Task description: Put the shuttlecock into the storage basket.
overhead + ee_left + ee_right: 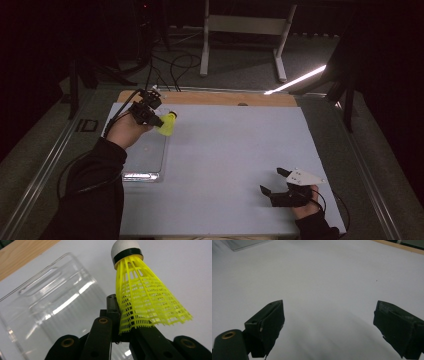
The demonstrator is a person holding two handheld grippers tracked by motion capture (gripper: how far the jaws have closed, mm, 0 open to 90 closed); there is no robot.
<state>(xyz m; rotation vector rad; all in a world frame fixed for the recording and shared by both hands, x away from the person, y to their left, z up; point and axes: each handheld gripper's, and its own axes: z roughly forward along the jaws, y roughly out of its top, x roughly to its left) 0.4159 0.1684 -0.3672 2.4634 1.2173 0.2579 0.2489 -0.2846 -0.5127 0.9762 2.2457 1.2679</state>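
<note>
A yellow plastic shuttlecock [167, 123] with a white cork tip and black band is held by its skirt edge in my left gripper [154, 120], above the far left of the table. In the left gripper view the shuttlecock [142, 295] points its cork away from me, and the jaws of the left gripper [122, 327] are shut on its skirt rim. A clear plastic tube [50, 312] lies just beside and below it, seen as a clear container [145, 157] in the high view. My right gripper [274, 181] rests near the front right, open and holding nothing [329, 322].
The table has a pale blue-grey mat [225, 160] with a wooden strip [210, 97] along the far edge. Cables and a white table frame [245, 30] stand on the floor beyond. A bright light strip [297, 80] lies at the back right.
</note>
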